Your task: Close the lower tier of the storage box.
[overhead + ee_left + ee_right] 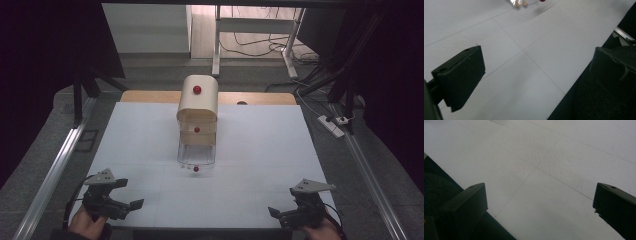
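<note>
Two hand-held claws sit at the near edge of a white worktop (260, 150), one at each near corner. The left claw (131, 194), gripped by a hand (87, 222) at the near-left corner, has its jaws spread wide and empty; in the left gripper view its black pads (461, 77) frame bare white surface crossed by thin seam lines, with the worktop's dark edge under the right-hand jaw. The right claw (277, 214), held by the other hand (320, 231) at the near-right corner, is likewise wide and holds nothing; the right gripper view shows its pads (465, 205) well apart over the same white surface. A grey three-cornered plate tops each claw.

Farther in, near the worktop's centre line, stands a small wooden drawer cabinet (198, 107) with a rounded top and red knobs. Its lowest drawer, a clear plastic drawer (196, 154), is pulled out toward the near edge, its red knob (196, 169) at the front. The cabinet is well apart from both claws. Beyond the far edge lie a grey floor, table legs and loose cables.
</note>
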Tool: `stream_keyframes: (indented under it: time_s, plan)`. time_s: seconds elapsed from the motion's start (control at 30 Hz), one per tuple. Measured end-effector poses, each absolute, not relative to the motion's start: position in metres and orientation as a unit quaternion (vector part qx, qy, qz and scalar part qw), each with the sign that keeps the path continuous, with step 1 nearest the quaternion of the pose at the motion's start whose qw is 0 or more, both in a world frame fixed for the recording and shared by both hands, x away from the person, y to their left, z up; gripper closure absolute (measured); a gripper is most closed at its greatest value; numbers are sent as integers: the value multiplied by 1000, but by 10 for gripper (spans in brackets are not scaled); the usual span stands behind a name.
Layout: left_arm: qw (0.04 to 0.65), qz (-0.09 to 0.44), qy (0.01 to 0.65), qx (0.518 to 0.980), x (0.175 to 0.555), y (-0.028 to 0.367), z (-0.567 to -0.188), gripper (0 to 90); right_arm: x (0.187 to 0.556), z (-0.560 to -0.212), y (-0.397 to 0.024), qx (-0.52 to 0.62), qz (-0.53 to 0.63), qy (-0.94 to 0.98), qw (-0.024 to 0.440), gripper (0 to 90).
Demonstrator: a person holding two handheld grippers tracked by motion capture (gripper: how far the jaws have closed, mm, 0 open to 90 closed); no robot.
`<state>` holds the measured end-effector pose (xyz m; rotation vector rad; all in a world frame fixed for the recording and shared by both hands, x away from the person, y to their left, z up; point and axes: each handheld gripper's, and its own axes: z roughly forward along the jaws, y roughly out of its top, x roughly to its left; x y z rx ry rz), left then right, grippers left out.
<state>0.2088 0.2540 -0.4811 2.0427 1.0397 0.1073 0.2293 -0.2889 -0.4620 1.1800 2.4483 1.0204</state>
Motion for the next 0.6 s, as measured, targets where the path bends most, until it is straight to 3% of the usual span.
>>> stream_keyframes:
  time_s: [0.6]
  plan:
    - [411, 45, 384, 826, 217, 240, -481, 0, 229, -462, -288, 403, 346, 839, 118, 0]
